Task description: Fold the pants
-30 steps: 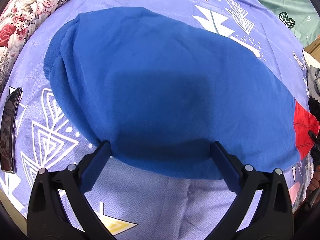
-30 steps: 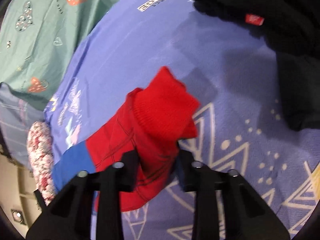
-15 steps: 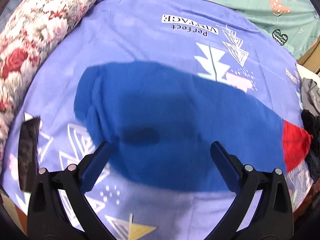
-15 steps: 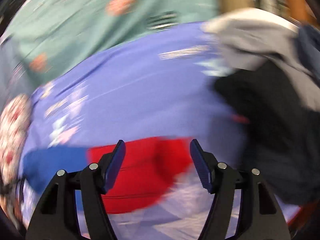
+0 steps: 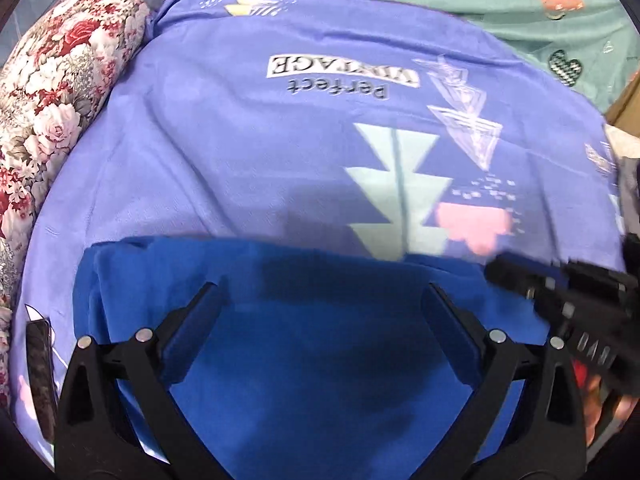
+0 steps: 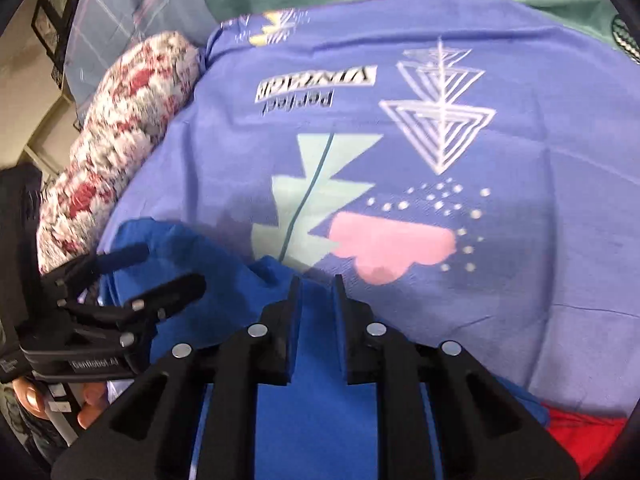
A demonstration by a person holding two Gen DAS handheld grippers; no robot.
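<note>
Covering the bed, a purple sheet (image 5: 248, 152) bears blue pants (image 6: 320, 412); left claw (image 5: 324, 300) spread, right claw (image 6: 316, 292) closing.

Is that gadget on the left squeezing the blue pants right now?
No, the left gripper has its fingers spread wide apart above the blue pants, pinching no cloth.

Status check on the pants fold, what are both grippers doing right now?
Left gripper open above the blue pants, empty. Right gripper closing over the pants' far edge. Phone lies beside them; nothing blocking.
</note>
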